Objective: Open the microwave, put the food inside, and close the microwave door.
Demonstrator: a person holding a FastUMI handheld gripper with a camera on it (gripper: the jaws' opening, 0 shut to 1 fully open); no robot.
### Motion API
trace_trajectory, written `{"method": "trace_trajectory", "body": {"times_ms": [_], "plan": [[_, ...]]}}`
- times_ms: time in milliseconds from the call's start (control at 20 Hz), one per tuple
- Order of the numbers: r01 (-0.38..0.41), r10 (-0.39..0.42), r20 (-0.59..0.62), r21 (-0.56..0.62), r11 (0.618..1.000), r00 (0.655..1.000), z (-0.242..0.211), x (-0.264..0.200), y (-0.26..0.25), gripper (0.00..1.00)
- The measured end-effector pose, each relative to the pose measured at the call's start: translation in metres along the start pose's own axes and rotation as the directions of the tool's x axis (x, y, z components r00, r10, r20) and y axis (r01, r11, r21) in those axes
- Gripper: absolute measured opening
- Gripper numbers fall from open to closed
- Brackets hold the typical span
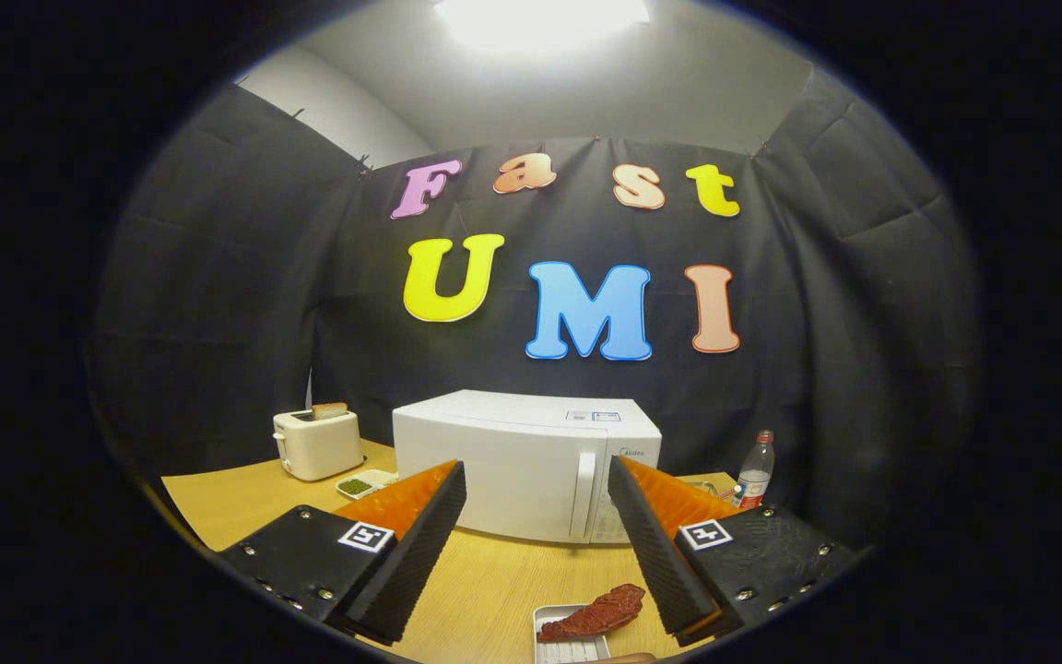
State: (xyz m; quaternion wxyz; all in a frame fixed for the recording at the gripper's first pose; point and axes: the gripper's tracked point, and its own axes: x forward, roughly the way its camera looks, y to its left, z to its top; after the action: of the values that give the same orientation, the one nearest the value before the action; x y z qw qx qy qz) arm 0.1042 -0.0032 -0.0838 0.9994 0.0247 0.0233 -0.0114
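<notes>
A white microwave [522,461] stands on the wooden table [485,590] beyond my fingers, its door closed and its vertical handle [584,493] toward its right side. A reddish-brown piece of food [595,613] lies on a small white tray [563,636] close to me, between the fingers and near the right one. My gripper [536,484] is open and held above the table, with nothing between its fingers.
A white toaster [317,443] with a slice of bread [329,409] in it stands left of the microwave. A small dish of something green [356,485] lies beside it. A plastic bottle [755,470] stands right of the microwave, near the black cloth wall.
</notes>
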Motion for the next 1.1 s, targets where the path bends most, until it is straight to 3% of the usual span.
{"method": "trace_trajectory", "body": {"times_ms": [400,1100], "plan": [[0.016,-0.016,-0.086,0.005,1.0,0.996,-0.059,0.067,-0.007,0.97],[0.181,-0.178,-0.154,0.006,0.984,0.972,-0.121,0.19,-0.048,0.94]]}}
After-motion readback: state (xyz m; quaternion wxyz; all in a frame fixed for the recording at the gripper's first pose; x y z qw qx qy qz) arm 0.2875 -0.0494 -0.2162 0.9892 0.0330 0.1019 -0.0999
